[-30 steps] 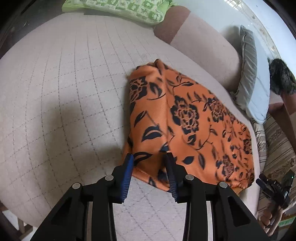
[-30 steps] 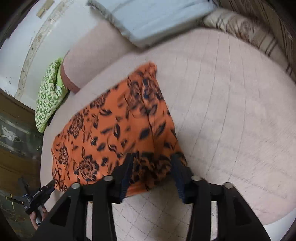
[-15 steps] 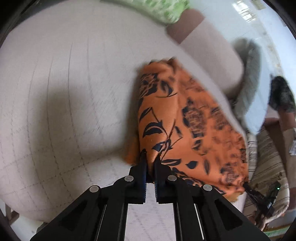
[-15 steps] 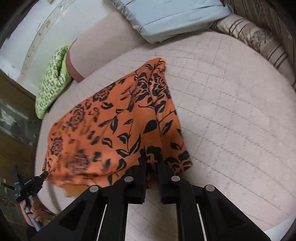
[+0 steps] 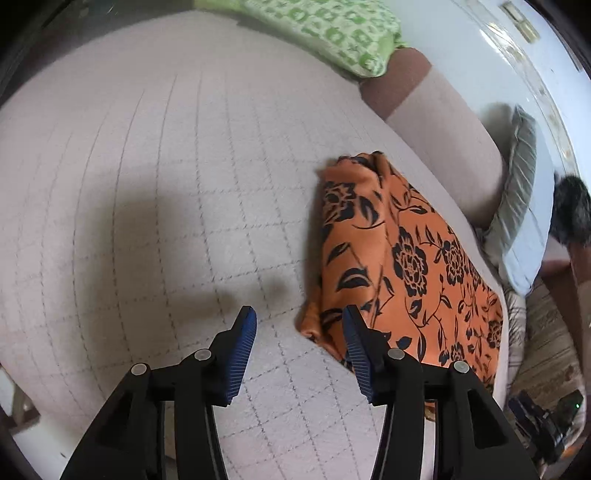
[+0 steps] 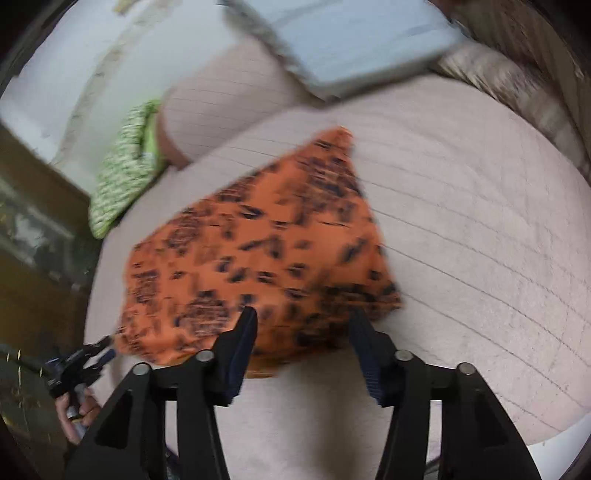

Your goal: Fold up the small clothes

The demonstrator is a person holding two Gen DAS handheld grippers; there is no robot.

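An orange cloth with a black flower print (image 5: 399, 266) lies flat on the pale quilted bed cover (image 5: 147, 184), folded over with a second layer showing at its near edge. My left gripper (image 5: 299, 326) hangs just off the cloth's near left corner. Its jaws are opening, and the corner shows between them untouched. The right wrist view is blurred. There the cloth (image 6: 258, 258) lies ahead of my right gripper (image 6: 303, 326), whose jaws are also opening over the near edge without pressing it. Each view catches the other gripper small, the right gripper (image 5: 543, 424) and the left gripper (image 6: 77, 365).
A green patterned pillow (image 5: 325, 33) and a pinkish bolster (image 5: 436, 122) lie at the head of the bed. A light blue pillow (image 5: 521, 221) and a striped cushion (image 6: 517, 85) sit beside the cloth's far side. A dark wooden cabinet (image 6: 33, 240) stands off the bed's edge.
Half a second ago both grippers were shut on the cloth's near edge. Now both have opened and let it go, the left one has shifted left off the corner, and the cloth rests on the bed.
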